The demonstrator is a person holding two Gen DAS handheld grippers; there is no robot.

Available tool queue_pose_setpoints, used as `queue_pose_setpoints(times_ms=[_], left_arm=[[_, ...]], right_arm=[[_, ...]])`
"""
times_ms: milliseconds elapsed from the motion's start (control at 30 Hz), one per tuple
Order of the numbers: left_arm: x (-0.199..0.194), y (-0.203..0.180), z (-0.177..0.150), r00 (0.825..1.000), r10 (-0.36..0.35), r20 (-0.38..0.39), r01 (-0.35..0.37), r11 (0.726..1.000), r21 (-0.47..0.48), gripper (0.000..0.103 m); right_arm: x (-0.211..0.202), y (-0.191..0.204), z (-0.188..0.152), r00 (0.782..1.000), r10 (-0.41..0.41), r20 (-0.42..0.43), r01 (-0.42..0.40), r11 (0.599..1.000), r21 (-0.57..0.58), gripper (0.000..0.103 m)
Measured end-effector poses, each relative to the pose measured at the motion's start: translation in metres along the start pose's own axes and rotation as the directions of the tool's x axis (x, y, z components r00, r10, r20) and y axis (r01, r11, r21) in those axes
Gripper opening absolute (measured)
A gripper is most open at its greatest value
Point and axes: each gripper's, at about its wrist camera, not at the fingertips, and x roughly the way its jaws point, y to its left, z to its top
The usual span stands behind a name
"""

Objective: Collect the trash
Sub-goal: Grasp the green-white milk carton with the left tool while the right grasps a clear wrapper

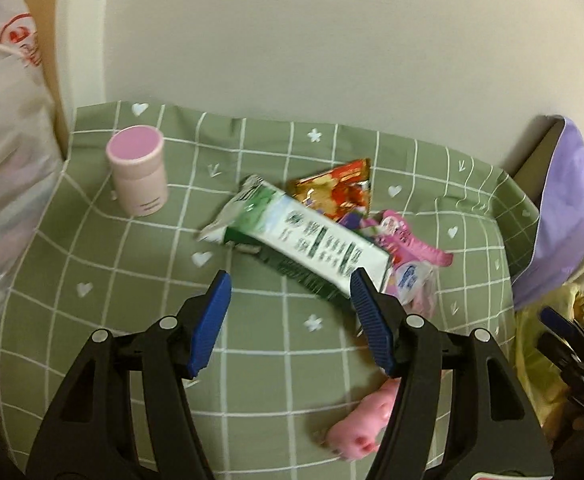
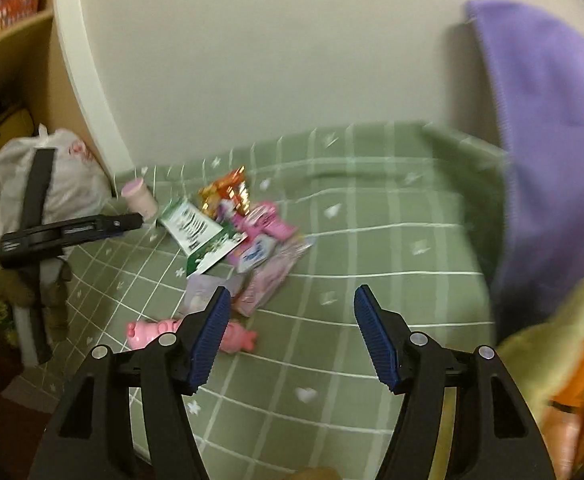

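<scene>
My left gripper hangs with its blue pads spread wide and nothing between them, just short of the milk carton, whose near end almost meets my right-hand pad. My right gripper is just as wide and empty, over bare cloth, with the trash pile off to its left. The carton lies on its side in the middle of the table, its torn spout pointing toward the pink canister. I judge it empty, so light, stiff along its flat faces but easy to crush, and a little slick; I would close across the narrow body near the middle, not the flimsy opened end. Behind it sits a red foil wrapper, thin and crinkly, likely to slip unless pinched at an edge, and beside it pink wrappers, soft and floppy. A pink pig toy lies nearer me, partly hidden by my own finger; it does not look like trash. Everything rests on a green checked tablecloth, rumpled toward the back, so a low pinch could snag the fabric. A pale wall stands behind, a white plastic bag waits at the left, probably for the rubbish, and a purple cloth hangs at the right.
</scene>
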Motion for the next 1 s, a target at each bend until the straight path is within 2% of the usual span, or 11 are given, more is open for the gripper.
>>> queue_pose_setpoints(times_ms=[133,267,300,367,400,433,567,700,833,867,1000], left_arm=[[-0.008,0.01,-0.01,1.0,0.027,-0.003,-0.027,0.999,0.024,0.06],[-0.004,0.013,-0.012,0.999,0.03,-0.012,-0.029,0.999,0.039,0.06],[-0.003,0.015,-0.012,0.999,0.031,-0.015,-0.03,0.999,0.044,0.06],[-0.001,0.018,-0.011,0.999,0.026,-0.021,-0.025,0.999,0.044,0.06],[0.001,0.018,-0.011,0.999,0.022,-0.025,-0.021,0.999,0.042,0.06],[0.003,0.018,-0.011,0.999,0.019,-0.028,-0.018,0.999,0.043,0.06],[0.013,0.011,0.001,0.999,-0.022,-0.031,0.024,0.997,0.076,0.06],[0.031,-0.012,0.033,0.996,-0.092,-0.01,0.092,0.981,0.172,0.06],[0.073,-0.03,0.066,0.985,-0.15,-0.09,0.168,0.954,0.249,0.06],[0.083,-0.031,0.071,0.981,-0.153,-0.119,0.179,0.951,0.253,0.06],[0.113,-0.025,0.076,0.98,-0.082,-0.182,0.132,0.95,0.282,0.06]], right_arm=[[0.048,0.019,0.0,0.994,0.075,-0.074,-0.075,0.997,0.007,0.061],[0.09,0.043,-0.007,0.984,0.076,-0.162,-0.08,0.997,-0.018,0.058],[0.1,0.046,-0.01,0.977,0.089,-0.191,-0.094,0.996,-0.013,0.052],[0.112,0.046,-0.015,0.963,0.149,-0.225,-0.145,0.989,0.035,0.023],[0.114,0.045,-0.016,0.956,0.179,-0.231,-0.171,0.984,0.052,0.02],[0.114,0.045,-0.016,0.953,0.19,-0.235,-0.183,0.982,0.054,0.013],[0.099,0.044,-0.015,0.963,0.166,-0.212,-0.166,0.986,0.015,0.006],[0.066,0.025,-0.009,0.982,0.119,-0.148,-0.113,0.993,0.046,0.006],[0.041,0.003,-0.008,0.992,0.044,-0.117,-0.036,0.997,0.075,0.006],[0.034,-0.004,-0.011,0.993,0.022,-0.117,-0.012,0.996,0.083,0.006],[0.023,-0.023,-0.022,0.992,-0.02,-0.125,0.034,0.993,0.109,0.006]])
